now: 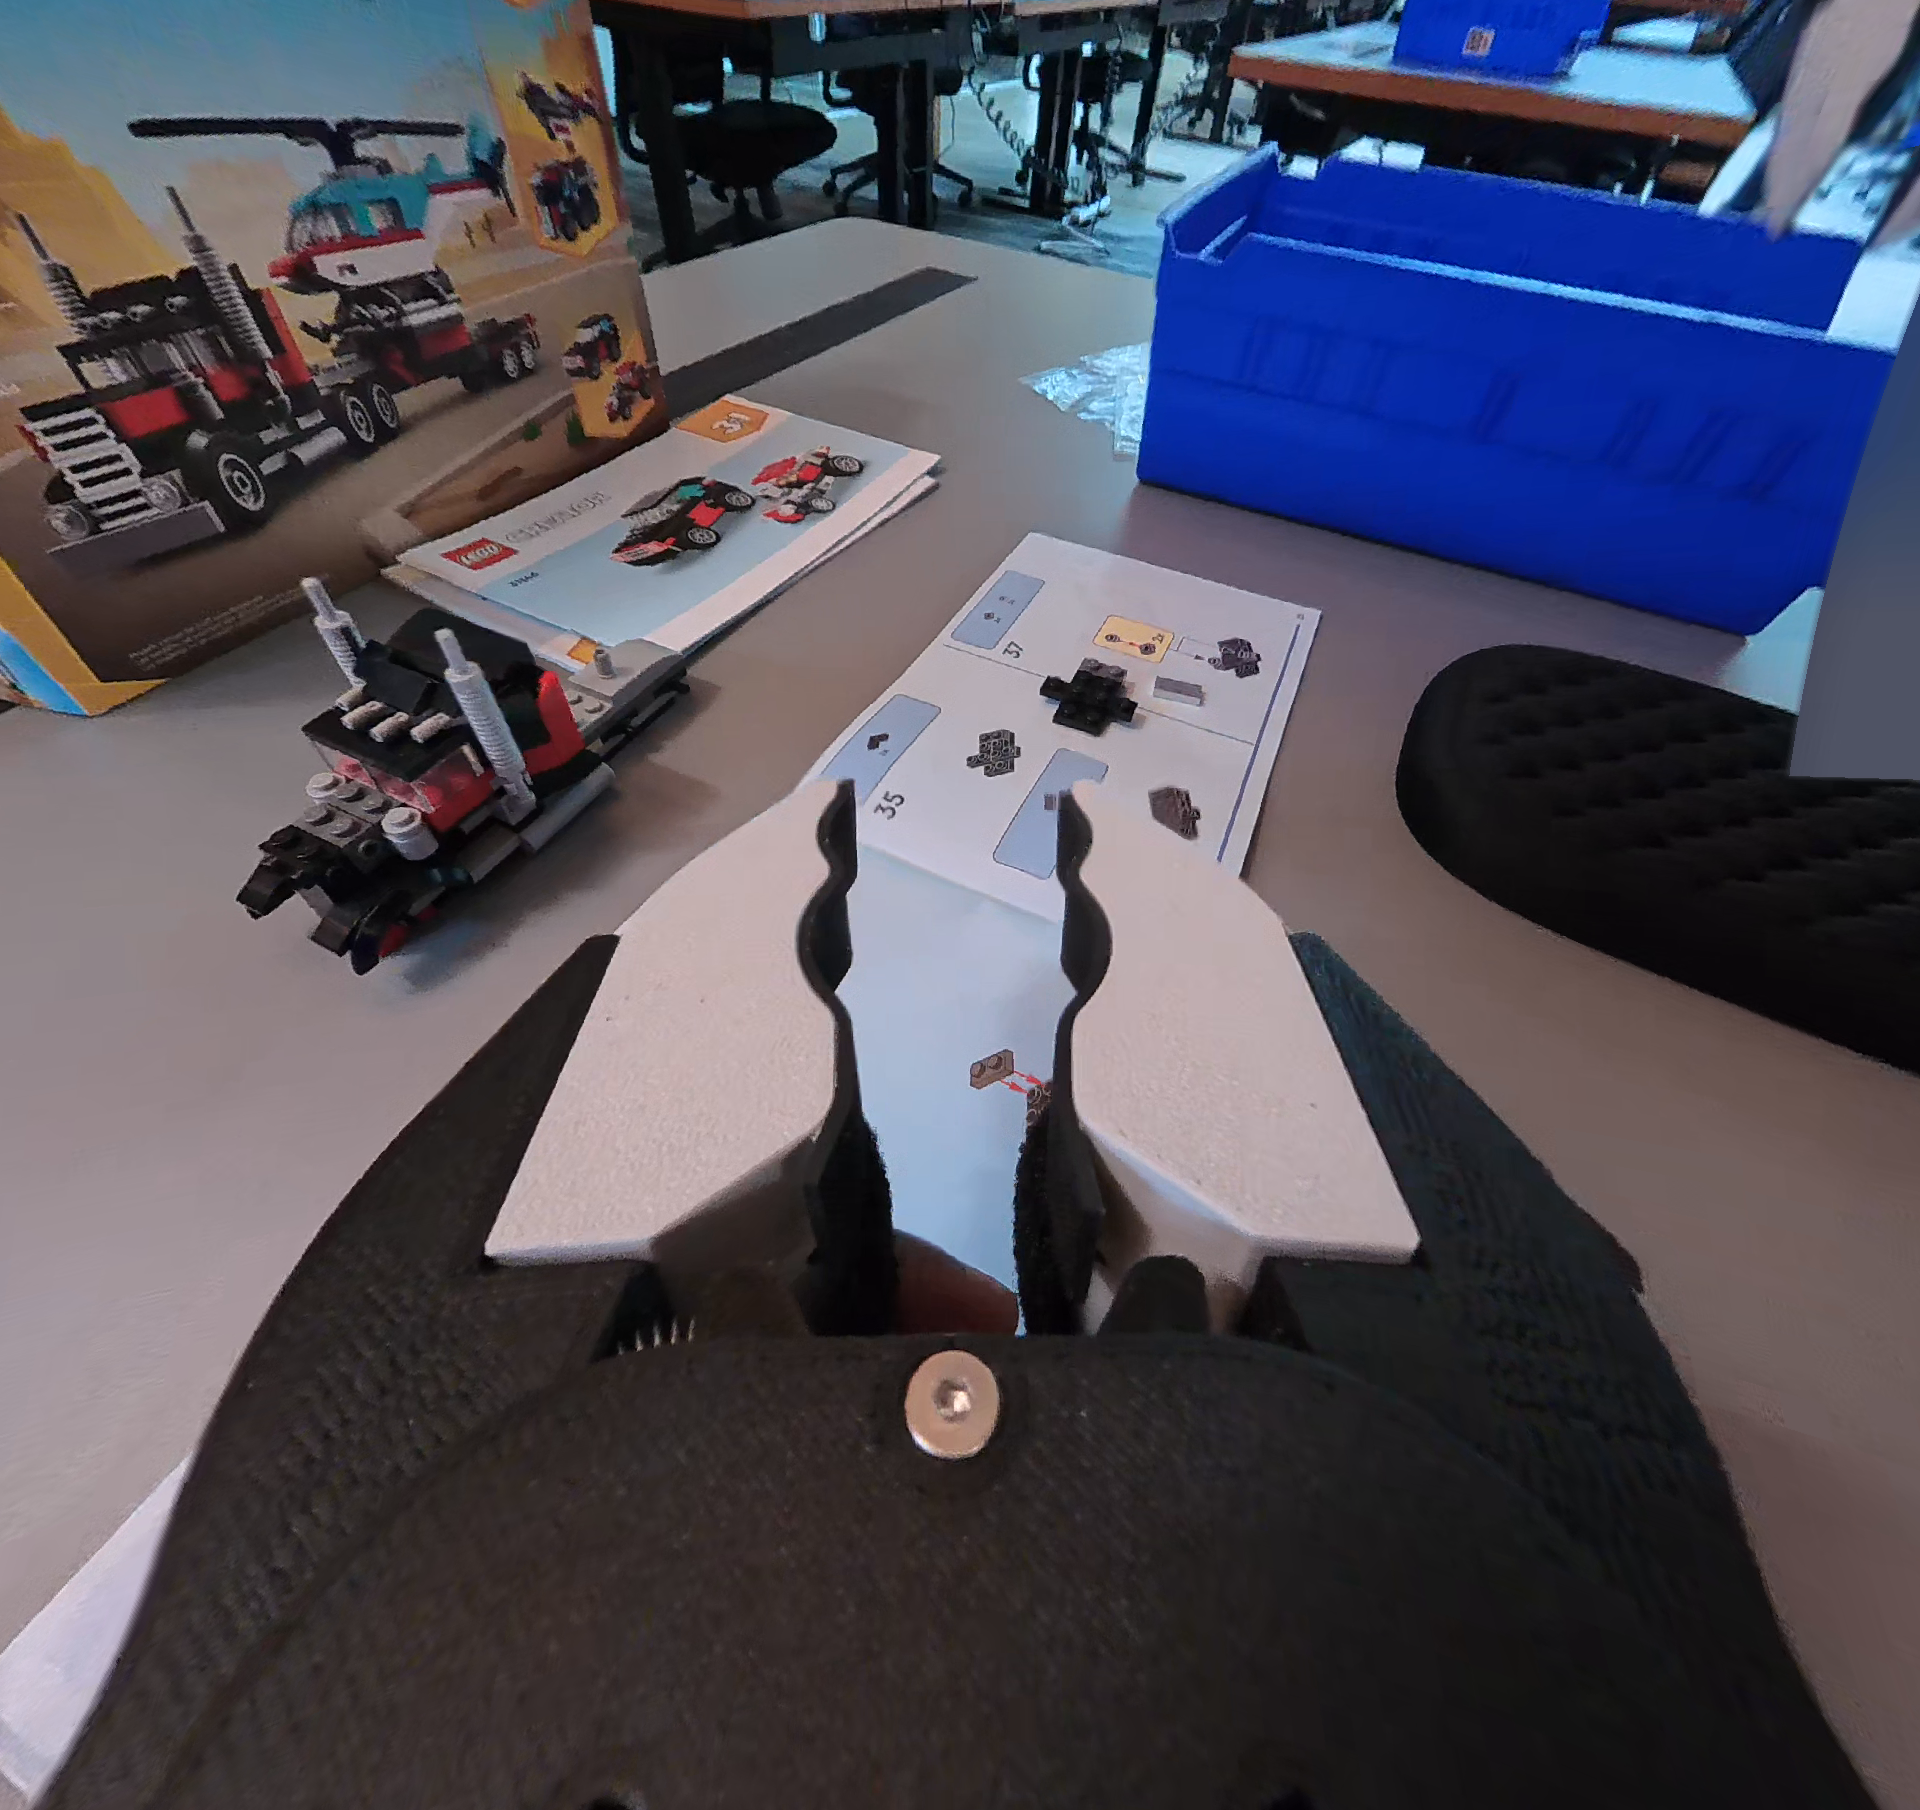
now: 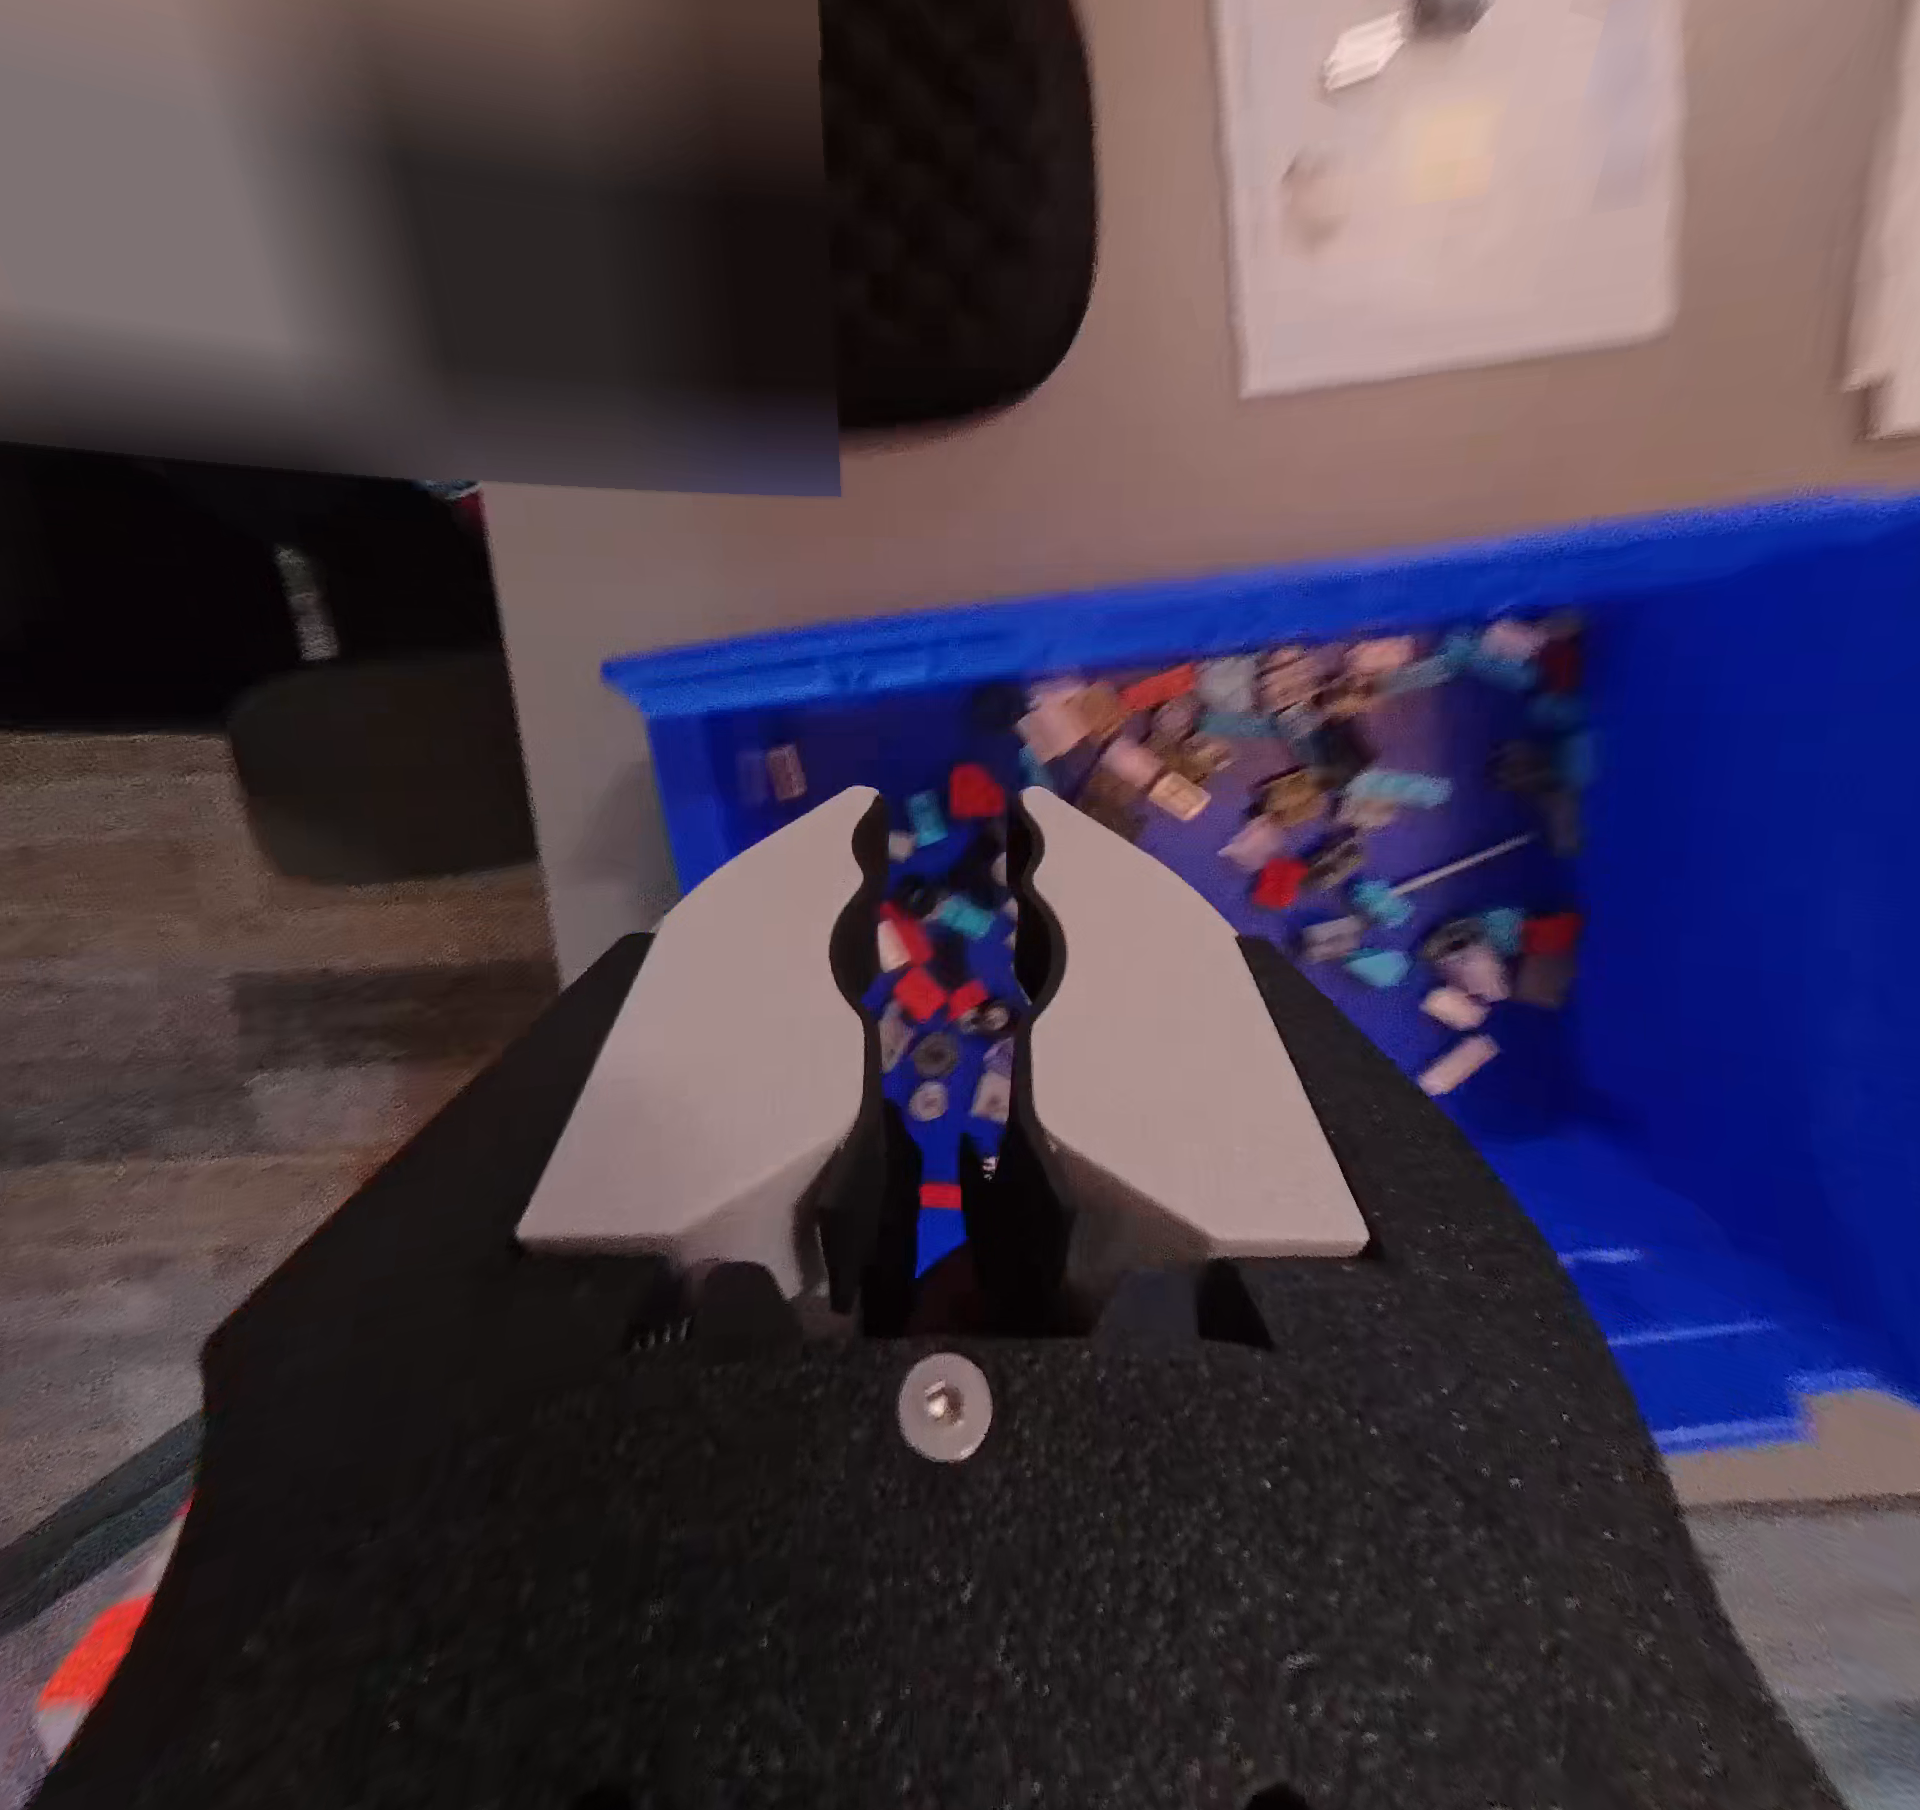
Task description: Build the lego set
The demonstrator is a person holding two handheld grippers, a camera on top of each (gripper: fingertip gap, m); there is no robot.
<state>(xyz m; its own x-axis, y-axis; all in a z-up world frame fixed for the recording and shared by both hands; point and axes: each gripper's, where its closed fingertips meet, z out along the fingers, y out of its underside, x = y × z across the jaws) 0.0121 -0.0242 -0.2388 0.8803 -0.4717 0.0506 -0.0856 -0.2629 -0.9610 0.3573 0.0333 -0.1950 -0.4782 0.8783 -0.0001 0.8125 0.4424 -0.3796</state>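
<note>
On the grey table (image 1: 156, 1085), L of centre, sits the part-built lego truck (image 1: 436, 784), black/red w/ grey stacks, just in front of the set box (image 1: 301, 254), which stands upright. Two closed booklets (image 1: 675, 534) lie beside it. Left gripper (image 1: 956, 804) hovers over the open instruction sheet (image 1: 1122, 711), fingers spread, nothing between them; a small black brick assembly (image 1: 1086, 695) and a grey piece rest on the sheet ahead. Black mesh pad (image 1: 1662, 825) to the R, blue bin (image 1: 1507, 410) beyond. Right gripper (image 2: 951, 804) hangs above the bin (image 2: 1766, 929), looking down at loose bricks (image 2: 1299, 804) w/ fingers apart, empty. View is motion-blurred, bin rim (image 2: 1039, 648) close ahead.
</note>
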